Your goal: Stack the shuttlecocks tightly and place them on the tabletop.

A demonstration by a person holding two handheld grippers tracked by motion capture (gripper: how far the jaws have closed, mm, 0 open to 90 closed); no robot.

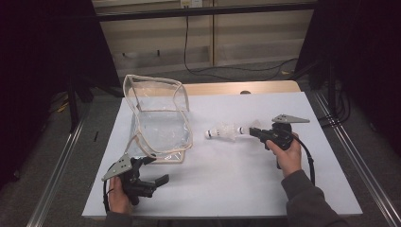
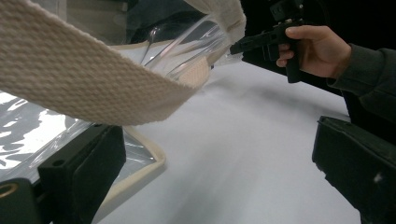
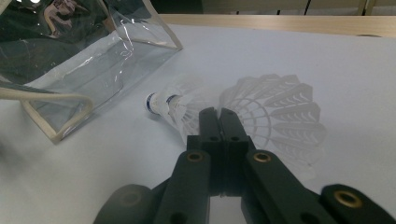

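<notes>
The left gripper (image 1: 150, 176) sits nearest the person, just beside the near corner of the clear bag (image 1: 158, 120). Its jaws are spread wide with nothing between them. In the left gripper view the bag's cloth edge (image 2: 88, 91) hangs just above and ahead of one jaw, so this gripper looks ready to take that edge and hold the bag open.

Farther from the person, to the right of the bag, the right gripper (image 1: 251, 131) points toward the bag. Its jaws are pressed together, and they look like they pinch the feathery skirt of a shuttlecock (image 1: 222, 132). The jaws cover the spot, so I cannot be quite sure how much they grip. Holding it by the skirt leaves the round tip facing the bag, which should make it easy to slide in.

The shuttlecock is not in the bag yet. It is near the bag's right side, low over the white table (image 1: 227, 184). It is white, with a blue band round its tip (image 3: 150, 103). A second shuttlecock (image 3: 275, 114) lies just beside it, its skirt fanned out like thin ribs.

The bag is see-through plastic with cream trim, and its mouth stands open.
</notes>
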